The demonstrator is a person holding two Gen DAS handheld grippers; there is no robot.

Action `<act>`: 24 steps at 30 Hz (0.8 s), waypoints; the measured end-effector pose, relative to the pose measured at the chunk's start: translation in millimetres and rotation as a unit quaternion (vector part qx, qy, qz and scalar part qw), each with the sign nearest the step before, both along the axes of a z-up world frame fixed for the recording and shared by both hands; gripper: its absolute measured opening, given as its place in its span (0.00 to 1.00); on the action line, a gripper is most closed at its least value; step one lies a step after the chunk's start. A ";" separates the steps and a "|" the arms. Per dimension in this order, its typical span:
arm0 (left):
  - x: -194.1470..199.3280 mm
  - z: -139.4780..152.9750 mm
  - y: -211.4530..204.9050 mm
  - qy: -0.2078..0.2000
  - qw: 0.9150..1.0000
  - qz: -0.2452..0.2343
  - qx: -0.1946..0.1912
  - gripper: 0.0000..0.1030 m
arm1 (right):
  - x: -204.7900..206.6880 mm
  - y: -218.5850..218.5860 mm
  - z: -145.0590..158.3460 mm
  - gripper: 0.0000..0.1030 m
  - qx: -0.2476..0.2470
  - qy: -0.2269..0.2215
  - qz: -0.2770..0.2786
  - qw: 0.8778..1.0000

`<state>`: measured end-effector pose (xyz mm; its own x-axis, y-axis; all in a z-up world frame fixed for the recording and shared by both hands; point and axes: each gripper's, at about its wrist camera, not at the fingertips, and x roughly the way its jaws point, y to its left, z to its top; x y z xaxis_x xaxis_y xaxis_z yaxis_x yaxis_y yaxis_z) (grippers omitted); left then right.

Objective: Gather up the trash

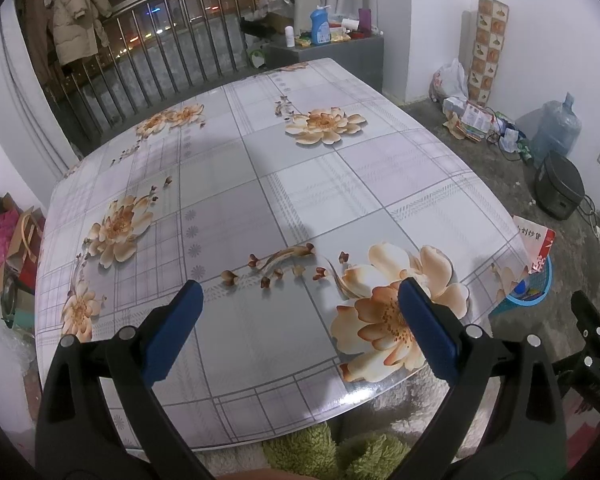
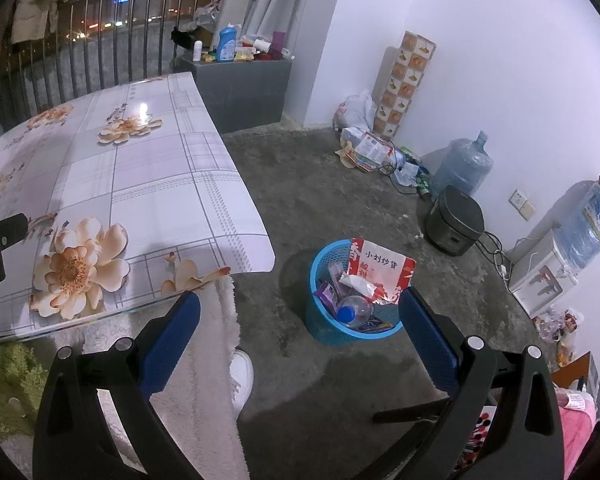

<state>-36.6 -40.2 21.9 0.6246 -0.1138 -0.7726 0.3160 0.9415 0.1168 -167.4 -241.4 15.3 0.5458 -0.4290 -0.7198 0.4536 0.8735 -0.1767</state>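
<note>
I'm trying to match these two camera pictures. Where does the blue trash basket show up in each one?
Left wrist view: the blue trash basket peeks out at the right edge, mostly hidden behind the table corner.
Right wrist view: the blue trash basket stands in full view on the floor, lower centre, filled with trash.
Shared landmark: the red-and-white snack bag sticking out of it.

Only legible text I see: "小刘炒货" in red on the white-and-red snack bag (image 2: 380, 272) sticking out of the blue trash basket (image 2: 320, 320). Smaller red characters below it, too blurred to read. Same bag (image 1: 538, 244) from left wrist, unreadable.
</note>
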 end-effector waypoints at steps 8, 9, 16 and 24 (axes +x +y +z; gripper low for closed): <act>-0.9 -1.4 1.9 0.002 1.000 0.000 0.000 0.91 | -0.5 0.3 0.7 0.94 0.000 0.000 0.000 1.000; -0.6 -1.3 1.7 0.002 1.000 0.000 0.001 0.91 | -0.6 0.4 0.5 0.94 0.000 0.000 -0.001 1.000; -1.5 -1.3 2.8 0.001 1.000 -0.001 0.001 0.91 | -0.9 0.9 1.2 0.94 0.000 -0.001 -0.002 1.000; 0.0 -1.4 3.4 0.002 1.000 0.000 0.001 0.91 | -0.9 1.5 1.8 0.94 0.000 -0.002 -0.002 1.000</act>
<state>-36.6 -36.9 20.5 0.6214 -0.1126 -0.7753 0.3171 0.9411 0.1175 -168.3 -239.9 17.1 0.5468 -0.4315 -0.7175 0.4582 0.8715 -0.1748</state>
